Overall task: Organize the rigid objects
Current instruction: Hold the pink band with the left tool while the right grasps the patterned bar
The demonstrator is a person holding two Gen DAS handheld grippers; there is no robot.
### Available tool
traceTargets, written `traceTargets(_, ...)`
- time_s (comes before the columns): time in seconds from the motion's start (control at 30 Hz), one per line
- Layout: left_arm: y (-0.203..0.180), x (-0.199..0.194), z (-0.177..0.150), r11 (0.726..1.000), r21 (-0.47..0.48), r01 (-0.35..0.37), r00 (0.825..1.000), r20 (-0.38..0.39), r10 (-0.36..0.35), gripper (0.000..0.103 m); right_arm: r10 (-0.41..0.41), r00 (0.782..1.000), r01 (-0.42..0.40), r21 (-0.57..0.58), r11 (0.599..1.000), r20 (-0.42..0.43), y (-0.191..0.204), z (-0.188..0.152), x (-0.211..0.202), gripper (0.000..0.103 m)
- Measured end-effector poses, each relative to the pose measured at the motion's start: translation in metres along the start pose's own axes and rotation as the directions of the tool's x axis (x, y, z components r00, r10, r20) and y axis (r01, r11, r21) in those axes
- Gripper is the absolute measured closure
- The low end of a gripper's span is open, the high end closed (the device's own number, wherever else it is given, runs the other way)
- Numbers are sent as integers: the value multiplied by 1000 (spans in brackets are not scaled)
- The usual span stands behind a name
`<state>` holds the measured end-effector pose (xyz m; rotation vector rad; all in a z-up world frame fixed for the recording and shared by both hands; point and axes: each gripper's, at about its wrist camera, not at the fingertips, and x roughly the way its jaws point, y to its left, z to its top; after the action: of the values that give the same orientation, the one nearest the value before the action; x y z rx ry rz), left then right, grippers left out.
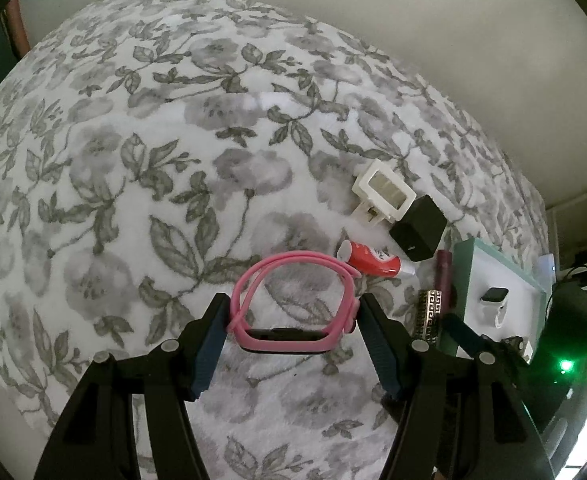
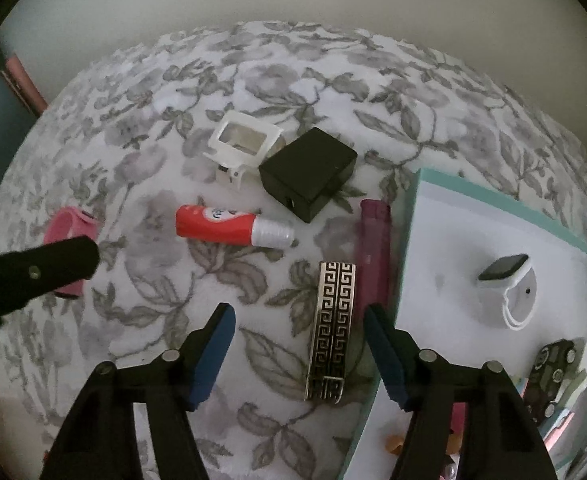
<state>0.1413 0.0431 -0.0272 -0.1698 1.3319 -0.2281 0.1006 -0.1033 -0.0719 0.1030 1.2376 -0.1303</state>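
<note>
My left gripper (image 1: 292, 312) is closed on a pink smartwatch (image 1: 285, 336), its fingers pressing the band's two sides. The watch also shows in the right wrist view (image 2: 67, 232), behind the left gripper's finger (image 2: 45, 268). My right gripper (image 2: 299, 320) is open and empty above a silver-and-black patterned lighter (image 2: 332, 330). On the floral blanket lie a red glue tube (image 2: 229, 226), a black charger block (image 2: 309, 172), a white hair clip (image 2: 245, 140) and a maroon lighter (image 2: 373, 248). A teal-rimmed white tray (image 2: 413, 208) at the right holds a white smartwatch (image 2: 509, 284).
The tray also holds a small dark patterned item (image 2: 553, 364) near its front. A pale wall rises behind the bed. In the left wrist view a dark device with a green light (image 1: 565, 366) sits at the far right.
</note>
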Motion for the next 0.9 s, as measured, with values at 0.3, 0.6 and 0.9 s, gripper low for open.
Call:
traceTargets(0.3,-1,0,0,1000,1,11,1000,0,-11,37,160,985,-156,62,986,-68,-3,-7,11,36)
traceTargets(0.6,-3,9,-1,1000,8,7,1000,-26,-7,37,75,995,-74,10,997,-67,0,-21,5,64)
traceTargets(0.9,-17,27,-6,999,52,-5,997,-77,9,37,15,998,-15,1,1000,-59,-2,-28,-2,77)
